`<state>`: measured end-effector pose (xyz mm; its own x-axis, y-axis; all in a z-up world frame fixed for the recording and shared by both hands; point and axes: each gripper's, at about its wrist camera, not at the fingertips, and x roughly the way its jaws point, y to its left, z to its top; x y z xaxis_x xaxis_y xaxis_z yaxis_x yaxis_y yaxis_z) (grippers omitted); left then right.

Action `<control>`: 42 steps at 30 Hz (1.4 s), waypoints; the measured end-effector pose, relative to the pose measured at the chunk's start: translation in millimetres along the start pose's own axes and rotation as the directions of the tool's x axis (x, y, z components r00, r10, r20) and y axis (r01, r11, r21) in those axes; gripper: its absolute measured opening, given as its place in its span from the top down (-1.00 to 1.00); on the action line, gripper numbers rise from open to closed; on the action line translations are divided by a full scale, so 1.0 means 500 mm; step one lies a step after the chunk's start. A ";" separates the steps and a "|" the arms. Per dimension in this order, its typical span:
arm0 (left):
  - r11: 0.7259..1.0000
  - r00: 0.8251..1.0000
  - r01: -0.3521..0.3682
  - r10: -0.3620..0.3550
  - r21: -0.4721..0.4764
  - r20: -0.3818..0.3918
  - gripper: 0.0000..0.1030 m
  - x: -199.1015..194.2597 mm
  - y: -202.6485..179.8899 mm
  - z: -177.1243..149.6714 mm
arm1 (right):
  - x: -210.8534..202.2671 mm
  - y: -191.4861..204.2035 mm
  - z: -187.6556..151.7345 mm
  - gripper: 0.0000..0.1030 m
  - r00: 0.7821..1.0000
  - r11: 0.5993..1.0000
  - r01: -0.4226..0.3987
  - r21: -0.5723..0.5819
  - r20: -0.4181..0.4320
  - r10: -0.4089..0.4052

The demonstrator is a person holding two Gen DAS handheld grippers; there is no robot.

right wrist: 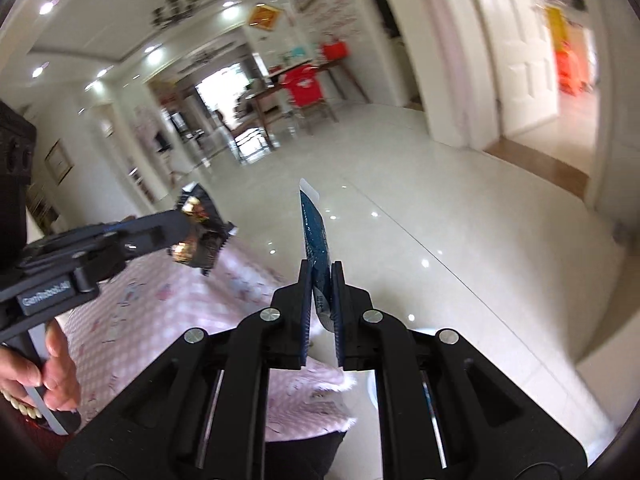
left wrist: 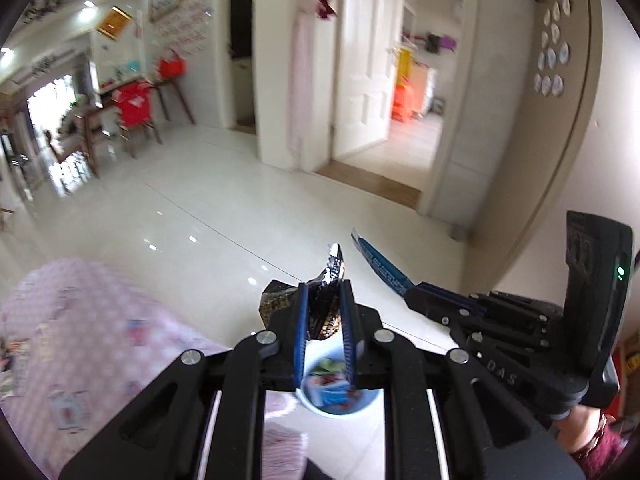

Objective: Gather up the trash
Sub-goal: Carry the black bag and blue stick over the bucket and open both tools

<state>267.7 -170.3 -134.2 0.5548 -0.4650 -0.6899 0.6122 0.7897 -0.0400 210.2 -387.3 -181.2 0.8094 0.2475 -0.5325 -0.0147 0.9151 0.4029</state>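
Left wrist: left gripper point(left wrist: 326, 292) pinched a dark wrapper point(left wrist: 320, 300) above a blue bin point(left wrist: 340, 394) on the floor point(left wrist: 240, 220); right gripper point(left wrist: 412, 292) alongside, clamped on a blue wrapper point(left wrist: 380, 266). Right wrist: blue wrapper point(right wrist: 316, 236) nipped upright between pads; dark wrapper point(right wrist: 200, 228) held left, over pink cloth point(right wrist: 160, 312).

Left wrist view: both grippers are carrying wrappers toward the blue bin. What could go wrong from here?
1. The black-and-gold wrapper is crumpled and sticks out well past the left gripper, so it could slip free before reaching the bin.
2. The right gripper pinches only the lower end of the thin blue wrapper; it may flutter and miss the bin's opening on release.
3. The bin stands right beside the pink cloth, so a piece dropped off-centre could land there.
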 end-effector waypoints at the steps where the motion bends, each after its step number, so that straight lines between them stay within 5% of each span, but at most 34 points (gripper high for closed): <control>1: 1.000 1.000 0.013 -0.013 0.009 -0.013 0.72 0.028 -0.018 0.001 | -0.004 -0.019 -0.008 0.82 1.000 1.000 0.015 0.022 0.002 -0.015; 5: 0.998 0.996 0.063 -0.063 -0.001 -0.067 0.62 0.105 -0.052 0.010 | -0.014 -0.085 -0.032 0.81 0.998 0.992 0.063 0.113 -0.002 -0.063; 9: 0.999 0.994 0.035 -0.037 -0.014 -0.104 -0.14 0.160 -0.069 0.007 | -0.014 -0.129 -0.042 0.81 0.997 0.985 0.079 0.154 -0.021 -0.077; 33: 0.997 0.993 -0.076 0.074 -0.013 -0.096 -0.37 0.142 -0.029 -0.003 | 0.034 -0.097 -0.043 0.81 0.999 0.987 0.038 0.156 -0.042 -0.032; 36: 0.996 0.992 -0.092 0.091 -0.011 -0.089 -0.44 0.133 -0.016 -0.002 | 0.045 -0.099 -0.041 0.67 0.999 0.984 0.037 0.173 -0.038 -0.031; 38: 0.995 0.991 -0.101 0.099 -0.012 -0.085 -0.44 0.128 -0.011 -0.004 | 0.048 -0.101 -0.039 -0.04 0.999 0.982 0.038 0.185 -0.037 -0.032; 42: 0.994 0.992 -0.104 0.103 -0.015 -0.076 -0.48 0.116 -0.001 -0.005 | 0.043 -0.099 -0.040 -0.14 0.999 0.982 0.047 0.185 -0.020 -0.044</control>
<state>298.1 -196.5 -175.9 0.5704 -0.3498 -0.7432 0.5427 0.8397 0.0213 216.4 -420.8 -227.6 0.7972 0.2132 -0.5648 0.1325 0.8510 0.5082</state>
